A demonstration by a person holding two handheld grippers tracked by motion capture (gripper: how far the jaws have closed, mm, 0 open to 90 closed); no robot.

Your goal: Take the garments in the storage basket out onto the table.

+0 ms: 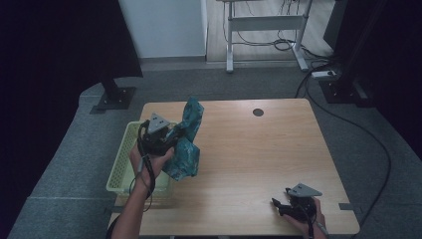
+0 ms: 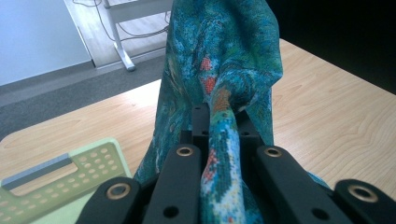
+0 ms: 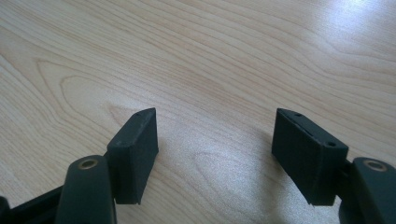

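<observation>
The left gripper (image 2: 219, 121) pinches a teal patterned cloth (image 1: 189, 137), held up just right of the pale green perforated plastic basket (image 1: 122, 159); the cloth hangs vertically. The right gripper (image 3: 215, 154), jaws spread, rests well right of that basket.

A lab or office workroom: a bare wooden table (image 1: 259, 159) with a cable port stands on grey carpet (image 1: 64, 164), dark curtains (image 1: 54, 45) at the sides, cables (image 1: 348, 119) trailing past a white desk frame (image 1: 263, 22).

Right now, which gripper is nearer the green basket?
Left. The left gripper holds teal patterned cloth right beside the green basket; the right gripper rests across the table, open.
</observation>
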